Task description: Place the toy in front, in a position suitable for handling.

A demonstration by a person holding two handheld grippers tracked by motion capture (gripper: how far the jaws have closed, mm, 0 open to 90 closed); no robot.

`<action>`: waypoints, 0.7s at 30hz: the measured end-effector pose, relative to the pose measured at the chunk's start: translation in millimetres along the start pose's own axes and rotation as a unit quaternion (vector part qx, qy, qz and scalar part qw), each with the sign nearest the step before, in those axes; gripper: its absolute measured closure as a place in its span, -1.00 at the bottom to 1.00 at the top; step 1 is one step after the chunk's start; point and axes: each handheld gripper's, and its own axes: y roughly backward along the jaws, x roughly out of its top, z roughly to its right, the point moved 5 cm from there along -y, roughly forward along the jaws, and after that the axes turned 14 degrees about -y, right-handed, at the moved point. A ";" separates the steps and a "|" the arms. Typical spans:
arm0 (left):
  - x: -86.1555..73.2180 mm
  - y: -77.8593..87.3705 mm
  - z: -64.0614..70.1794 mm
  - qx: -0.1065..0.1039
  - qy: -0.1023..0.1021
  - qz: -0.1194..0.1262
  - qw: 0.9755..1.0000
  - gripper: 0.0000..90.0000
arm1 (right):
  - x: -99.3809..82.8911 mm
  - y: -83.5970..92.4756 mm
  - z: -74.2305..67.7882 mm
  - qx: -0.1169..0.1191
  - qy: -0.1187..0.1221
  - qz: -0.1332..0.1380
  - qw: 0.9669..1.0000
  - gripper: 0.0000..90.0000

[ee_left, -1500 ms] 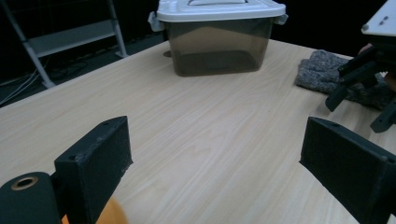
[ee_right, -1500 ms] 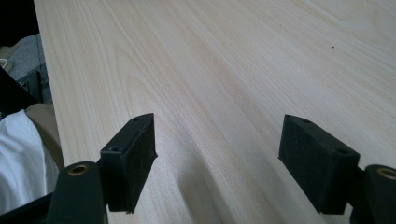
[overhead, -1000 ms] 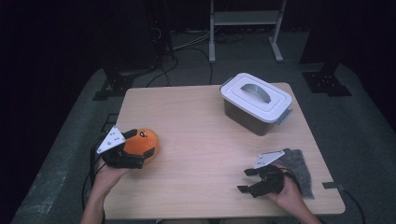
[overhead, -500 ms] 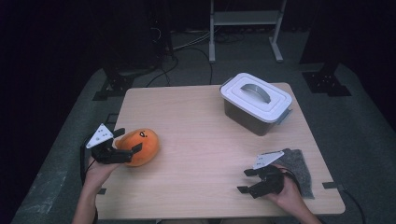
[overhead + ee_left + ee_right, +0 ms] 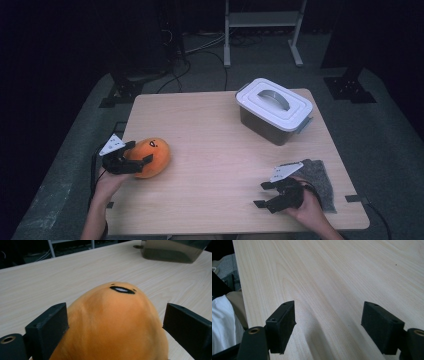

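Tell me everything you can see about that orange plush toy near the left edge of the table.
The orange plush toy is a rounded, egg-shaped soft toy with a fuzzy fabric skin and a small stitched black face on top. It lies on the wooden table near its left edge. The left gripper straddles it, jaws just closing in, with one of the fingers against its side and the other finger close beside the opposite flank, where contact is hard to tell.

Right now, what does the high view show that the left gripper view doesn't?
High view alone: the box's white lid, the grey cloth and the right tongs, open over bare table. Left gripper view alone: the toy's stitched mouth up close, with a gap at the right jaw. Both share the orange toy between the left tongs, and the box.
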 end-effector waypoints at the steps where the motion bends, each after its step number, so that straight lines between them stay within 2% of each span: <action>1: 0.0 0.0 0.0 0.000 0.000 0.000 1.000 -0.86 | 0.0 0.0 0.0 0.000 0.001 0.000 1.000 -0.42; 6: -4.3 -5.5 0.5 0.005 -0.005 -0.014 1.000 -0.79 | -0.2 -0.6 -0.5 0.000 0.002 0.000 1.000 -0.42; 13: -8.2 -8.2 2.8 0.010 -0.013 -0.020 1.000 -0.60 | -0.2 -1.2 -1.2 0.001 0.003 -0.002 1.000 -0.42; 14: -9.4 -9.0 3.8 0.013 -0.014 -0.021 1.000 -0.52 | -0.3 -1.4 -1.6 0.001 0.004 -0.003 1.000 -0.42; 19: -10.2 -8.8 3.5 0.016 -0.016 -0.029 0.999 -0.33 | -0.4 -1.5 -2.1 0.001 0.004 -0.004 1.000 -0.42; 21: -8.6 -8.3 3.8 0.016 -0.026 -0.041 0.999 -0.26 | -0.2 -1.5 -2.0 0.001 0.005 -0.003 1.000 -0.42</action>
